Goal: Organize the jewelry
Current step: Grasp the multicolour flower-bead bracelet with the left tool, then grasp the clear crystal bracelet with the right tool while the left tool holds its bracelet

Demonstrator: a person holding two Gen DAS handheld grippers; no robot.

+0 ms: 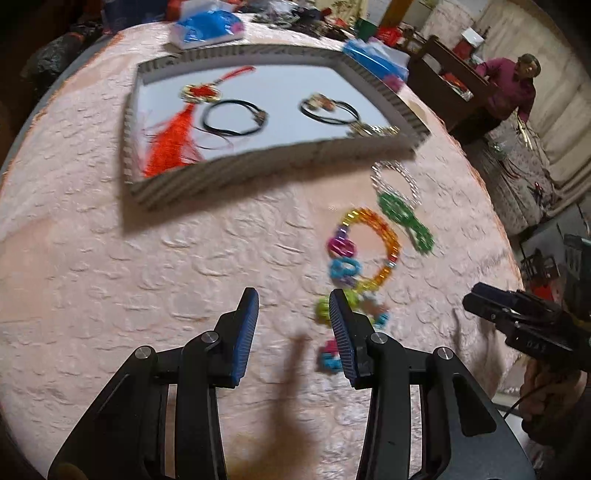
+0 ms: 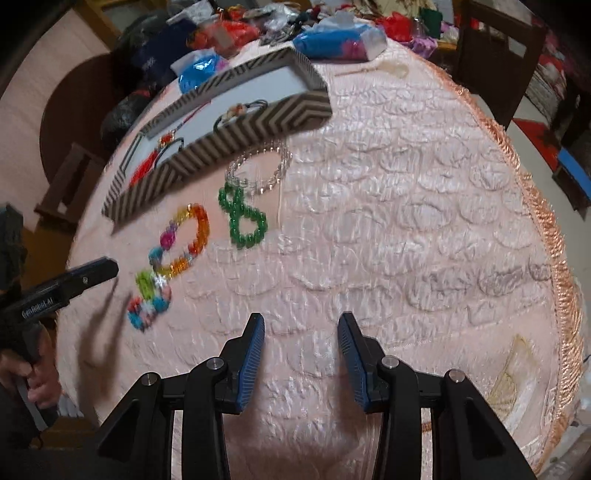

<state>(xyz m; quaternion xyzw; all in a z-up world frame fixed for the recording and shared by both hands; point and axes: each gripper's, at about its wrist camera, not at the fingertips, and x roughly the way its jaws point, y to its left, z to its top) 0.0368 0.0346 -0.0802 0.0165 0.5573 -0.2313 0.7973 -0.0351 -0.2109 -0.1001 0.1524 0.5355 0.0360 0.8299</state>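
Several bead bracelets lie on the pink cloth: a clear one (image 1: 395, 181) (image 2: 258, 170), a green one (image 1: 404, 218) (image 2: 243, 218), an orange-yellow one (image 1: 388, 247) (image 2: 194, 240) and a multicolour string (image 1: 343, 267) (image 2: 151, 302). Behind them stands a zigzag-patterned tray (image 1: 258, 164) (image 2: 258, 118) holding a red tassel ornament (image 1: 166, 147) and two black cord necklaces (image 1: 232, 118). My left gripper (image 1: 293, 301) hovers open just left of the multicolour string, nothing between its fingers. My right gripper (image 2: 301, 319) is open over bare cloth, right of the bracelets.
Blue packets (image 1: 210, 26) (image 2: 332, 40) and clutter crowd the table's far edge. The orange fringed table edge (image 2: 554, 240) curves down the right. A person in a purple top (image 1: 509, 85) stands far off. A dark chair (image 2: 495, 55) stands beyond the table.
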